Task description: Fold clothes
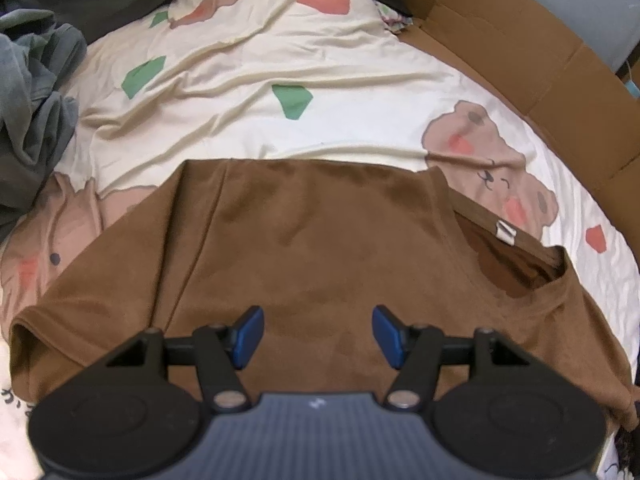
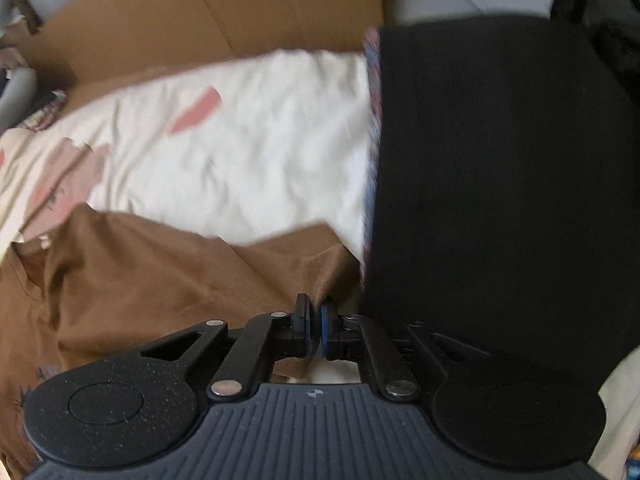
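A brown T-shirt [image 1: 320, 240] lies spread on a cream bedsheet [image 1: 260, 60] printed with bears. Its neck opening with a white label [image 1: 505, 233] is at the right. My left gripper [image 1: 318, 328] hovers over the shirt's middle, open, with nothing between its blue pads [image 1: 250, 334]. In the right wrist view the picture is blurred by motion. There the brown T-shirt [image 2: 140, 276] is rumpled at the lower left, and my right gripper [image 2: 315, 322] is shut on an edge of it, which rises into the tips.
A crumpled pile of grey clothes [image 1: 32, 100] sits at the left of the bed. Brown cardboard [image 1: 520, 40] lines the far right side and shows again as cardboard [image 2: 200, 12]. A large black cloth-covered shape [image 2: 500, 180] stands close to the right of my right gripper.
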Demonstrator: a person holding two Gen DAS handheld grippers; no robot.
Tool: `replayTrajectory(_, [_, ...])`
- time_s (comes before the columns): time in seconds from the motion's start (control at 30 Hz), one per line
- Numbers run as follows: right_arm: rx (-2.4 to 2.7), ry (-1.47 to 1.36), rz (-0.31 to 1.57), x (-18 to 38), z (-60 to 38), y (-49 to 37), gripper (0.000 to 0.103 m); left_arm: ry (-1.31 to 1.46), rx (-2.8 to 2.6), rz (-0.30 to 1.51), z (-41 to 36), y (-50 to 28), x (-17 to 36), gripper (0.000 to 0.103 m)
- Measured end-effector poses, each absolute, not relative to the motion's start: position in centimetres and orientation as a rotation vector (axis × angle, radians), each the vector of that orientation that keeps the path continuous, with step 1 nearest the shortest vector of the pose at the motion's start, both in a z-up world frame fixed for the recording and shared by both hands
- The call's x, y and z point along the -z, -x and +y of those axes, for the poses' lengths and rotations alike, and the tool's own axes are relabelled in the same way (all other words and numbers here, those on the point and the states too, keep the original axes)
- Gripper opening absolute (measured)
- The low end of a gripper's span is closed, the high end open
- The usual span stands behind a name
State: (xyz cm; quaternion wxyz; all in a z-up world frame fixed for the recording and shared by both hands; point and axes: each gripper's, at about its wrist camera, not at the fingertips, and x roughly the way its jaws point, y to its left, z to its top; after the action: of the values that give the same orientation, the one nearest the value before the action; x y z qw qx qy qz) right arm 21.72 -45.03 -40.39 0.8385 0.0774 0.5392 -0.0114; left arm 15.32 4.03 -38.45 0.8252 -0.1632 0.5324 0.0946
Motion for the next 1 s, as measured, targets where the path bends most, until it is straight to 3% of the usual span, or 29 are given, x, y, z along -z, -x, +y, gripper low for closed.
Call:
replayTrajectory(0.13, [0.053,-0.162,1.144,40.1,-45.3,-21.0,0.026,0.342,-0.211,1.135,4.5,-15.2,38.6,0.063])
replayTrajectory(0.53, [-0.047,-0.053,0.995,36.2,-44.1,-22.4,0.027,0.203,-0.214,1.089,6.7,-15.8,36.9,0.063])
replayTrajectory(1.0, [-0.194,-0.047,1.018,39.8,-40.5,-28.3,0.027,-0.043,-0.185,1.000,9.6,-21.3,36.7,0.059])
